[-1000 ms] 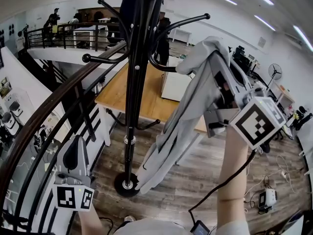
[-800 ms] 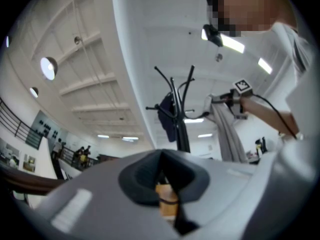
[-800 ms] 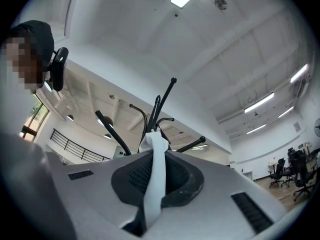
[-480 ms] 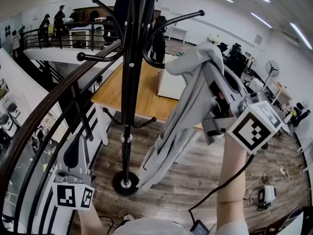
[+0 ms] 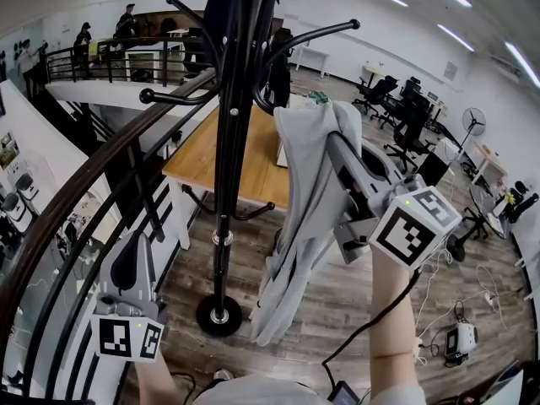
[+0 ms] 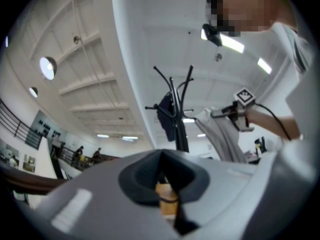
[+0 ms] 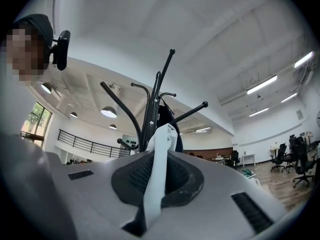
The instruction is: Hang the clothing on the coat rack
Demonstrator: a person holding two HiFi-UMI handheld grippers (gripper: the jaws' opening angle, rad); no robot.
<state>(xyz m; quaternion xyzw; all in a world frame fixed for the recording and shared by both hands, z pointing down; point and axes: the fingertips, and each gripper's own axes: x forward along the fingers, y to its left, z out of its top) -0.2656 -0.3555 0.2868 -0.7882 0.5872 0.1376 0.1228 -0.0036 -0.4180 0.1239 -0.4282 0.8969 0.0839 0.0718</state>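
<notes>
Clothing (image 5: pixel 308 192), a grey garment, hangs pinched in the right gripper's (image 7: pixel 159 176) closed jaws beside the coat rack (image 5: pixel 229 142), not yet over a hook (image 5: pixel 261 101); releasing now likely drops it. Left gripper (image 5: pixel 126 264) idles low, jaws together, empty

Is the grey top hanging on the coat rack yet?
Not yet: the grey top dangles from the right gripper, pinched in its shut jaws, beside the coat rack.

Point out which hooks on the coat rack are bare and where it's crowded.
Bare: the upper-right hook above the grey garment, the high left hook and the low left hook. Crowded: the pole top, where a dark coat hangs, and the low right hook, where the right claw holds the grey garment close.
</notes>
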